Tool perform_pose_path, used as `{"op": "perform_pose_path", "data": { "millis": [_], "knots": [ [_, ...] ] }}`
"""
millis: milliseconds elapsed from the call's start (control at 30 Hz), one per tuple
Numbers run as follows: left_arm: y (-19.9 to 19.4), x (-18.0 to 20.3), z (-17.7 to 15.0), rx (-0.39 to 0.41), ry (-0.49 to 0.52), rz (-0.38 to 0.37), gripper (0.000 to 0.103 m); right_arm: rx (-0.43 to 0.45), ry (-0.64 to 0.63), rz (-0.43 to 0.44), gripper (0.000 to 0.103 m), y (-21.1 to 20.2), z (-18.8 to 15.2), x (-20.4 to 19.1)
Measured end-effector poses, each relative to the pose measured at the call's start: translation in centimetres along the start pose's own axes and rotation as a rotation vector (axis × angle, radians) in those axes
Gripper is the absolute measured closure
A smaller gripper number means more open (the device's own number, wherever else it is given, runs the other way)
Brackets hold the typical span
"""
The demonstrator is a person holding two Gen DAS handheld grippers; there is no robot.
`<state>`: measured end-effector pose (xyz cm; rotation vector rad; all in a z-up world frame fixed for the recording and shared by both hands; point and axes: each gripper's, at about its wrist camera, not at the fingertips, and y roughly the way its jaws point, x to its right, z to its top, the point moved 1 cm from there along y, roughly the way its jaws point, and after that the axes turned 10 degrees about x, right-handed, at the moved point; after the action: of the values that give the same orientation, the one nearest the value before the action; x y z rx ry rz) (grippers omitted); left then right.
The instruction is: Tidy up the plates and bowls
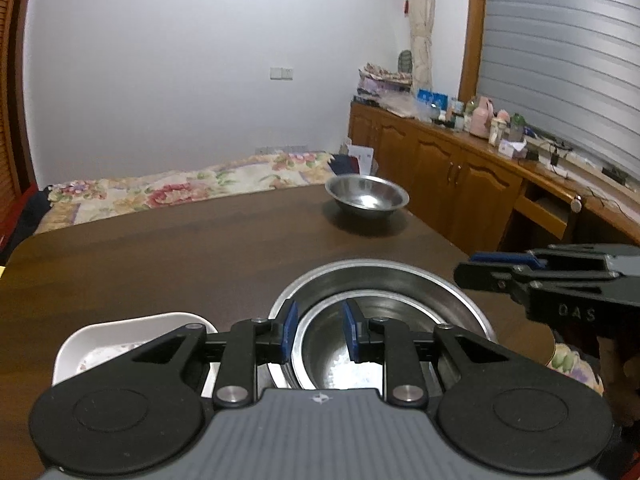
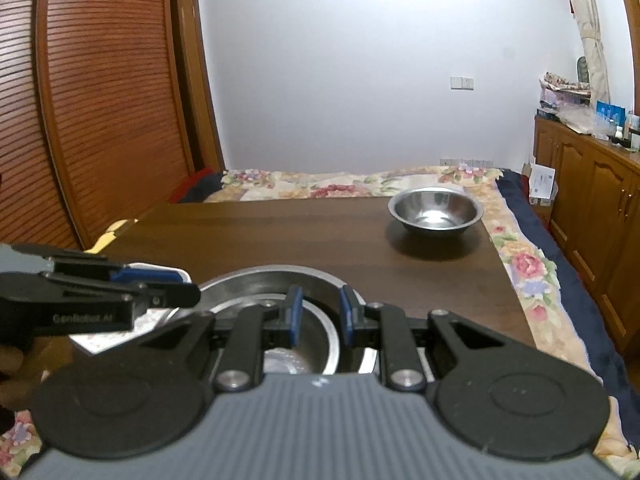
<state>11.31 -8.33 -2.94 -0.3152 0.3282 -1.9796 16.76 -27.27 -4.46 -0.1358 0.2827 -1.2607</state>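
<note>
1. Your left tool [image 1: 321, 330] hovers over the near stack, its pads a little spread with nothing between them.
2. Your right tool [image 2: 320, 316] hangs over the same stack from the other side, pads almost pressed together and also empty.
3. Below both sits the near bowl [image 1: 336, 360], nested in the steel plate [image 1: 400, 276]. The white dish [image 1: 120, 328] lies just beside them on the left.
4. The far bowl [image 2: 436, 210] stands alone and upright at the far right corner of the bench [image 1: 180, 248], well apart from the stack. I judge it the piece left to gather.
5. It lies on the right tool's side, so take it with that one. Spread the pads before you arrive, since as they stand they will not slip over a rim.
6. Come in over the near edge of the rim and put one pad inside and one outside. Pinch the wall, not the lip, because polished steel slips.
7. Lift it straight up before you travel. The bowl sits close to the bench edge, with the bed beyond, and a sideways nudge could push it off.
8. Keep the left tool clear of the stack's centre so the bowl can drop level into the near bowl.
</note>
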Motion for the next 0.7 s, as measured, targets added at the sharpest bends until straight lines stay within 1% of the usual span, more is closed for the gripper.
{"op": "perform_pose_path", "data": {
  "millis": [100, 233, 367, 400, 500, 567, 700],
  "knots": [
    [-0.8, 0.2, 0.4, 0.018, -0.011, -0.002, 0.072, 0.004, -0.019, 0.000, 0.081, -0.8, 0.3, 0.1],
    [-1.9, 0.4, 1.1, 0.047, -0.010, -0.010, 0.064, 0.023, -0.027, -0.009, 0.081, -1.7, 1.0, 0.4],
    [-2.5, 0.7, 1.9, 0.065, 0.010, -0.005, 0.060, 0.053, -0.016, -0.014, 0.081, -2.6, 1.6, 0.6],
    [-2.5, 0.7, 2.1, 0.068, 0.010, -0.004, 0.059, 0.060, -0.016, -0.015, 0.081, -2.7, 1.7, 0.6],
    [-2.6, 0.6, 2.6, 0.081, 0.012, -0.004, 0.052, 0.078, -0.022, -0.021, 0.081, -3.0, 2.1, 0.8],
    [-2.5, 0.5, 2.9, 0.088, 0.019, -0.003, 0.044, 0.088, -0.025, -0.026, 0.081, -3.1, 2.3, 1.0],
    [-1.4, 0.6, 3.7, 0.090, 0.034, -0.010, 0.039, 0.089, -0.023, -0.029, 0.081, -2.5, 3.0, 1.7]
  ]
}}
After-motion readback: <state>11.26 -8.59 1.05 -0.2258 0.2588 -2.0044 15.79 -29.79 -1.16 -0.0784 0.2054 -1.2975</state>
